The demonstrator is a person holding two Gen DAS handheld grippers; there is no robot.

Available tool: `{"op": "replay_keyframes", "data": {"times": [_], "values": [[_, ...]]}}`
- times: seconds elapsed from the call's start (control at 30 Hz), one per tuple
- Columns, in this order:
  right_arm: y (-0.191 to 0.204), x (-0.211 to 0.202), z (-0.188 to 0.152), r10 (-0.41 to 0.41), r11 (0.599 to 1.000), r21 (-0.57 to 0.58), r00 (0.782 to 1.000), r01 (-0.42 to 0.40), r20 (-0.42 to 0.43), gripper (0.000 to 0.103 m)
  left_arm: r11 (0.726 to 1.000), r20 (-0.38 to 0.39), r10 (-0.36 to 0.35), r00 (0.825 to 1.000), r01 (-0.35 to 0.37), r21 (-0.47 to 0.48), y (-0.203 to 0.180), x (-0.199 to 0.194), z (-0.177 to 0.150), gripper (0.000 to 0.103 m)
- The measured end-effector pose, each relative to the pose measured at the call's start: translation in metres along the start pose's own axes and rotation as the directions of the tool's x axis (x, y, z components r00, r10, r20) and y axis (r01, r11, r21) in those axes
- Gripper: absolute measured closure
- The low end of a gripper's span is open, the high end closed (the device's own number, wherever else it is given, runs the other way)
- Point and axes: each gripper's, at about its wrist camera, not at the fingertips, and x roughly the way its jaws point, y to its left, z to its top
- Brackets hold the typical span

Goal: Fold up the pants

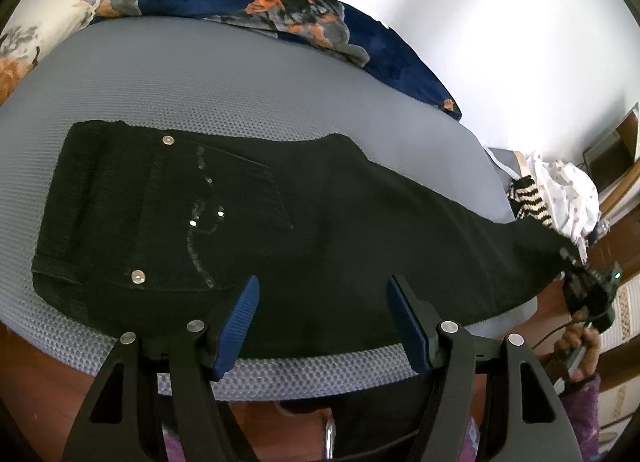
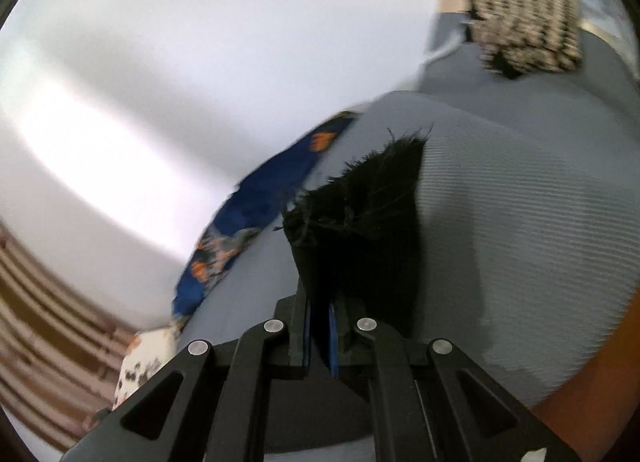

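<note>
Black pants point(image 1: 248, 214) lie flat on a grey mattress point(image 1: 200, 74), waistband at the left, legs stretched to the right. My left gripper point(image 1: 322, 302) is open and empty, hovering over the pants' near edge around mid-thigh. My right gripper point(image 1: 580, 286) shows at the far right of the left wrist view, holding the leg end off the mattress edge. In the right wrist view my right gripper point(image 2: 320, 314) is shut on the frayed black hem point(image 2: 372, 198), which sticks up above the fingers.
A dark blue floral blanket point(image 1: 280, 10) lies along the mattress's far edge by the white wall. A striped cloth point(image 1: 528, 198) and white clothes point(image 1: 568, 190) are piled at the right end. A flowered pillow point(image 1: 32, 30) sits far left. Orange floor lies below.
</note>
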Motion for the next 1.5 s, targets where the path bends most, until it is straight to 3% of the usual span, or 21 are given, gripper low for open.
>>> {"op": "replay_keyframes", "data": {"times": [0.27,0.5,0.73,0.97,1.33,1.5], "values": [[0.102,0.053,-0.047,0.138,0.982,-0.111,0.98,-0.155,-0.14,0.096,0.999,0.027,0.035,0.999,-0.035,0.009,0.022,-0.011,0.005,0.036],[0.144,0.107,-0.114,0.194,0.968,-0.094,0.933,-0.232,-0.302,0.096,0.998,0.044,0.054,0.998,-0.054,0.013,0.04,-0.019,0.004,0.033],[0.159,0.147,-0.183,0.136,0.968,-0.129,0.885,-0.214,-0.445,0.096,0.998,0.021,0.059,0.998,-0.058,-0.024,0.062,-0.016,-0.005,0.03],[0.146,0.163,-0.21,0.077,0.97,-0.16,0.852,-0.185,-0.517,0.096,0.998,0.008,0.05,0.999,-0.049,-0.038,0.068,-0.014,-0.006,0.03],[0.147,0.169,-0.235,-0.011,0.938,-0.294,0.833,-0.182,-0.552,0.096,0.999,-0.045,0.052,0.998,-0.051,0.019,0.055,0.001,-0.014,0.03],[0.161,0.166,-0.247,-0.075,0.877,-0.438,0.843,-0.198,-0.532,0.092,0.999,-0.063,0.047,0.997,-0.046,0.017,0.056,0.006,-0.015,0.03]]}}
